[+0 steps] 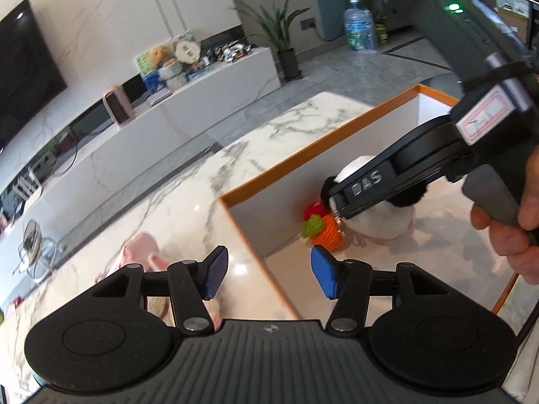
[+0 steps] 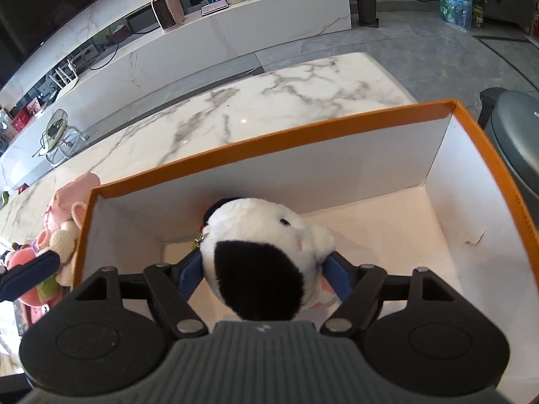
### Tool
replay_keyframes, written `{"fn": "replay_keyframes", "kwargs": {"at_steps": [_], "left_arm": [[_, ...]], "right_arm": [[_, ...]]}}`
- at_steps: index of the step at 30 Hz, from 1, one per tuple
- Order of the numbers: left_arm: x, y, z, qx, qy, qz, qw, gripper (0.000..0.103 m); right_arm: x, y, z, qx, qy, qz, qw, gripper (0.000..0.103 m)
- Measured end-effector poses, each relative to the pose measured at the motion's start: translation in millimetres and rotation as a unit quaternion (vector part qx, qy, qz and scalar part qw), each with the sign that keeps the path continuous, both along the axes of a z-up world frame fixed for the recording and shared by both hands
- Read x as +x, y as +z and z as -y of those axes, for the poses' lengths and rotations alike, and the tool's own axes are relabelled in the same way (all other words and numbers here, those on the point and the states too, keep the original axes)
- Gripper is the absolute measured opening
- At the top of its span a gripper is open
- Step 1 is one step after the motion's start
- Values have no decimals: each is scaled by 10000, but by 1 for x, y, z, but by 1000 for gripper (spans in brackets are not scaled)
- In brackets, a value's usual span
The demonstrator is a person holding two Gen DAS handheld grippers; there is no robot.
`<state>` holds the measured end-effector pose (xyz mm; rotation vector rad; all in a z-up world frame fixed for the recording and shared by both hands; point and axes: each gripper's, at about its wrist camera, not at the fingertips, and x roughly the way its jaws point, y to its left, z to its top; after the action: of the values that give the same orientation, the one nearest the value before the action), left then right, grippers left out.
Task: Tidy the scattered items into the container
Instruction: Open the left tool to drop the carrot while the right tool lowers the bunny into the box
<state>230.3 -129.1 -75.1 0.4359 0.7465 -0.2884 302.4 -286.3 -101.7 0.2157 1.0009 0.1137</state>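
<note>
An orange-rimmed white box [image 2: 269, 138] stands on the marble table [image 2: 235, 111]. Inside it a black-and-white plush [image 2: 259, 256] rests on the floor of the box between the blue pads of my right gripper [image 2: 262, 272]. The pads lie close along its sides and its round shape looks unsqueezed. A crocheted orange and red toy [image 1: 325, 230] lies beside the plush [image 1: 380, 225] in the box. My left gripper [image 1: 269, 267] hovers open and empty over the near left corner of the box [image 1: 235, 202]. Pink plush toys [image 2: 67, 208] lie outside the left wall.
More soft toys, pink and cream [image 2: 43, 269], are piled on the table left of the box. A person's hand [image 1: 512, 232] holds the right gripper's handle. A grey bin [image 2: 515, 141] stands past the right wall of the box. A long TV bench [image 2: 235, 30] runs behind the table.
</note>
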Motion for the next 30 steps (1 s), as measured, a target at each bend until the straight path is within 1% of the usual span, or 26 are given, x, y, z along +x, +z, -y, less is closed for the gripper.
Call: {"fn": "replay_keyframes", "kwargs": {"at_steps": [5,6,8,10,11,12,15,18,23,25,27,30], "left_arm": [[-7,3,-14,-137,109,-62,9998,65],[-9,3,-15,-140,119,-55,9998,65],[-12,5,-18,-157,134,-41,9998,65],[-15,5,-20,-185,144,-46,9997,65],[-16,6,-20,-193,148,-45,9997,65],[-18,6,-21,-196,151,-40,9997,65],[-22,8,-24,-222,168,-17,9996,65],[-24,9,-28,-278,220,-33,9994,65],[-30,12,-35,-450,230,-33,9987,65],[-31,14,-36,-405,267,3,9988,66],[-32,14,-38,-395,274,-3,9988,66],[-33,16,-42,-479,319,-23,9983,66]], "right_arm": [[-7,1,-2,31,-30,-67,10000,79],[-10,1,-2,17,-23,-75,10000,83],[-14,2,-3,-23,-26,-42,10000,85],[-20,4,-4,-29,-2,-24,10000,83],[-22,4,-6,-3,44,-46,10000,75],[-25,4,-7,61,106,-91,9999,69],[-33,2,-16,-78,241,-124,9996,65],[-42,2,-26,-5,446,-163,9989,64],[-48,-1,-47,-56,732,-134,9972,64],[-46,-2,-52,-110,817,-104,9965,64],[-43,-5,-53,30,950,-181,9953,65],[-43,-5,-56,89,975,-271,9948,66]]}}
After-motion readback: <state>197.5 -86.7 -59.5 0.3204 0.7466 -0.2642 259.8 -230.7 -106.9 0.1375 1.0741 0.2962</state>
